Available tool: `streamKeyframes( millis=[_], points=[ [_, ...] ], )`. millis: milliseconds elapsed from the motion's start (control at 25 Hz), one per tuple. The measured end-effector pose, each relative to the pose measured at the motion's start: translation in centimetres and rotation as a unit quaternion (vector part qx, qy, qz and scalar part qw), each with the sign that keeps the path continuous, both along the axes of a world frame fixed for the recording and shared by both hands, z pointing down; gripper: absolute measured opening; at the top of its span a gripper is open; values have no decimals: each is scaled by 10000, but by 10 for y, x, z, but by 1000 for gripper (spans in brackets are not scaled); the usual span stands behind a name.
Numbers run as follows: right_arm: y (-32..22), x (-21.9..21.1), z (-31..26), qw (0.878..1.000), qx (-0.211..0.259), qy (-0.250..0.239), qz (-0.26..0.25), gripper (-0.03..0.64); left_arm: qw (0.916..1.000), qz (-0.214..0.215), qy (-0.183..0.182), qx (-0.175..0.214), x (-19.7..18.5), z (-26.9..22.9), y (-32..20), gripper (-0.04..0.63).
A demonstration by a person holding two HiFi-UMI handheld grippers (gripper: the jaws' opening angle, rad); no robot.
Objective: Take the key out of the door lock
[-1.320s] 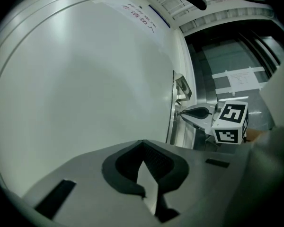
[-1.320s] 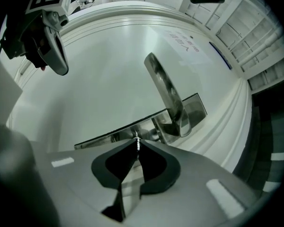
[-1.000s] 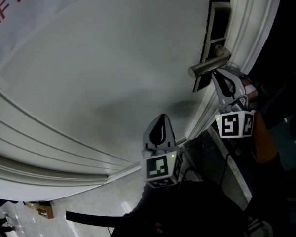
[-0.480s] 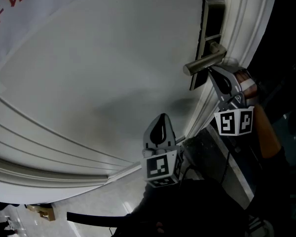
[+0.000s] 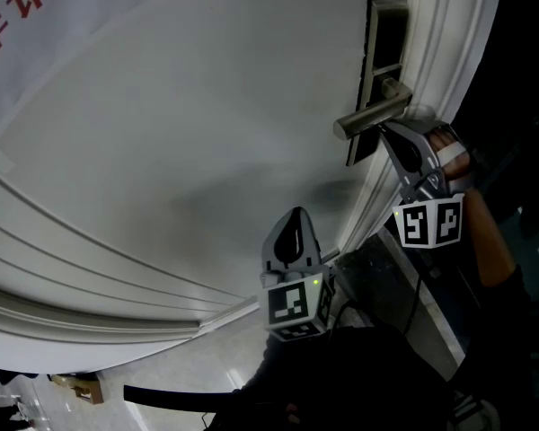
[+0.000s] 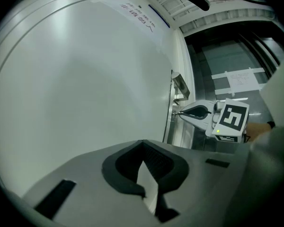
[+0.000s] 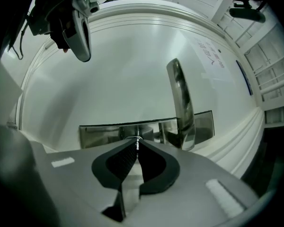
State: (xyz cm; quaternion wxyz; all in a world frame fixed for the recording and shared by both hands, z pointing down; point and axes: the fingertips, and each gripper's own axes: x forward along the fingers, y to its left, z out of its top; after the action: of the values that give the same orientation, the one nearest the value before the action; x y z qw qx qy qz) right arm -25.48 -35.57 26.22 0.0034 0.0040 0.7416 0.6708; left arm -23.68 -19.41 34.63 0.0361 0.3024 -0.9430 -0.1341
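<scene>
A white door (image 5: 207, 133) carries a dark metal lock plate (image 5: 382, 34) with a silver lever handle (image 5: 370, 118). My right gripper (image 5: 386, 129) has its tips against the plate just under the handle. In the right gripper view the right gripper (image 7: 137, 143) is shut on a thin bright key (image 7: 137, 139) that sticks out of the lock plate (image 7: 99, 134), beside the handle (image 7: 181, 103). The key is hidden in the head view. My left gripper (image 5: 295, 212) hangs lower, off the door, shut and empty; its tips (image 6: 143, 144) point along the door face.
The moulded door frame (image 5: 449, 52) runs right of the lock plate. Curved raised mouldings (image 5: 90, 268) cross the door's lower part. Red lettering (image 5: 18, 3) sits at the door's upper left. A person's hand (image 5: 449, 146) holds the right gripper. Dark glass (image 6: 227, 60) lies beyond the door edge.
The head view shifted a little about a second ago. The right gripper stays at the lock plate under the handle, and the left gripper has not moved.
</scene>
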Motion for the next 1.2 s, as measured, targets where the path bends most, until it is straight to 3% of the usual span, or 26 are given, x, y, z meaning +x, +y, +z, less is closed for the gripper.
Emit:
streamKeyframes(
  millis=[480, 720, 880, 1200],
  points=[
    [0, 0, 1, 9999, 166, 23, 5, 12, 9998, -50, 170, -70, 1, -1, 2, 0],
    [0, 2, 0, 9995, 330, 26, 7, 12, 9992, 76, -380, -100, -1, 5, 0, 0],
    [-2, 11, 0, 9997, 235, 85, -40, 12, 9997, 164, -149, -123, 1, 2, -2, 0],
    [-1, 12, 1, 9997, 243, 98, 10, 12, 9994, 311, -138, -114, 11, -6, -15, 0]
  ],
)
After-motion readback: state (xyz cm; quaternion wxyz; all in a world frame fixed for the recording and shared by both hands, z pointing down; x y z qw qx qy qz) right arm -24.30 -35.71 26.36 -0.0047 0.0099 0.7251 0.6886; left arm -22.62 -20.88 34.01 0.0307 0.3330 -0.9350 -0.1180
